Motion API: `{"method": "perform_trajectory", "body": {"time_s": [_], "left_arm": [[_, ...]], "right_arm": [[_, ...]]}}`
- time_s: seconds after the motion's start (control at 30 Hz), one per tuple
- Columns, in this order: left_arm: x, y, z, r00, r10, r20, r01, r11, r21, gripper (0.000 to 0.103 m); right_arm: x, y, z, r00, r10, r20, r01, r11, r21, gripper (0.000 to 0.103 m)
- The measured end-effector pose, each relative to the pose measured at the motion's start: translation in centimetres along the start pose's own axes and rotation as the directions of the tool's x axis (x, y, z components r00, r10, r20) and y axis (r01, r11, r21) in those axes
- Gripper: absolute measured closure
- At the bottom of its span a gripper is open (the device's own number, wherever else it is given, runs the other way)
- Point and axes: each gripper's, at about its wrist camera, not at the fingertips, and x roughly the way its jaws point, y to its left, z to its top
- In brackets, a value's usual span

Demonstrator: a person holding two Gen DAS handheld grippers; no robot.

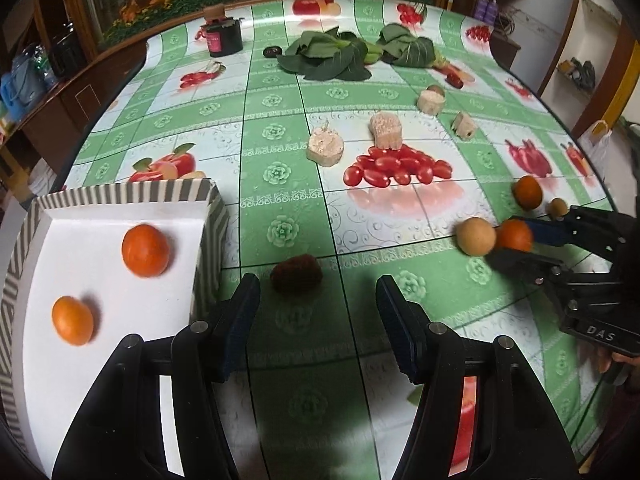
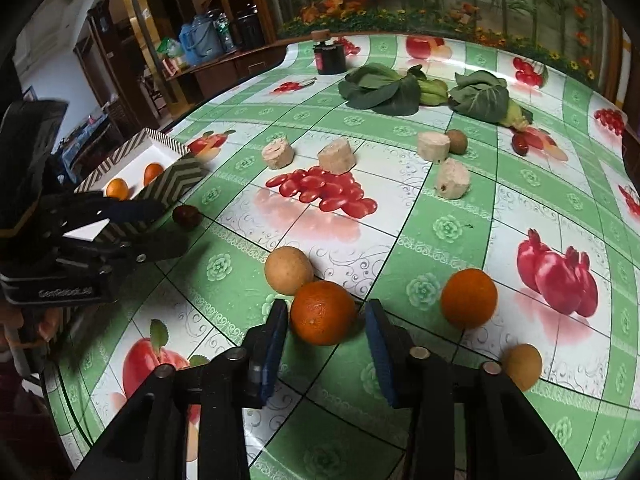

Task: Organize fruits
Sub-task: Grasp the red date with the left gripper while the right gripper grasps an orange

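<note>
A white tray with a striped rim (image 1: 120, 196) holds two oranges (image 1: 145, 251) (image 1: 73, 320); it also shows in the right wrist view (image 2: 176, 178). My left gripper (image 1: 318, 304) is open and empty beside the tray, with a dark red fruit (image 1: 297, 274) just ahead between its fingers. My right gripper (image 2: 326, 340) is open around an orange (image 2: 323, 312) on the table, jaws a little apart from it. A tan round fruit (image 2: 289, 270) touches that orange. Another orange (image 2: 469, 298) and a small tan fruit (image 2: 522, 366) lie to its right.
Several cream-coloured cut chunks (image 1: 325, 147) and leafy greens (image 1: 332, 54) lie farther back, with a dark jar (image 1: 224, 34) at the far left. A small brown fruit (image 2: 457, 141) and a dark red fruit (image 2: 520, 143) sit near the greens. The tablecloth carries printed fruit pictures.
</note>
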Motion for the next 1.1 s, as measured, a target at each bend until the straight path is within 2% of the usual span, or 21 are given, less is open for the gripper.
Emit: {"method": "perform_trajectory", "body": {"time_s": [0.13,0.2,0.3,0.47,0.73,0.9,1.1], "left_arm": [[0.5,-0.1,0.1,1.000,0.002,0.004,-0.002,1.000,0.022,0.043],[0.6,-0.1,0.1,1.000,-0.013,0.008,0.012,1.000,0.021,0.060],[0.6,0.1,0.2,0.999,0.024,0.032,-0.024,0.999,0.025,0.076],[-0.1,0.6,-0.2,0.999,0.001,0.049,-0.001,1.000,-0.007,0.076],[-4.2,0.6,-1.6,0.993,-0.018,0.119,0.020,1.000,-0.017,0.076],[-6.7,1.7,-2.7,0.988,-0.002,0.154,0.008,0.999,-0.041,0.076],[-8.9,3.8,-4.5,0.982,0.055,0.183,-0.041,0.996,-0.079,0.076]], "right_arm": [[0.1,-0.3,0.0,1.000,0.013,0.012,-0.013,1.000,0.010,0.071],[0.0,-0.5,0.0,1.000,0.018,0.019,-0.019,1.000,0.021,0.072],[0.0,-0.7,0.0,1.000,0.020,0.023,-0.020,0.999,0.031,0.072],[-0.3,-0.7,-0.2,0.999,0.028,0.024,-0.029,0.998,0.052,0.072],[-2.7,-0.3,-0.7,0.994,0.069,0.083,-0.078,0.991,0.107,0.072],[-3.8,1.2,-0.6,0.991,0.087,0.101,-0.097,0.991,0.094,0.072],[-4.0,3.8,-0.1,0.989,0.111,0.100,-0.117,0.992,0.053,0.072]]}}
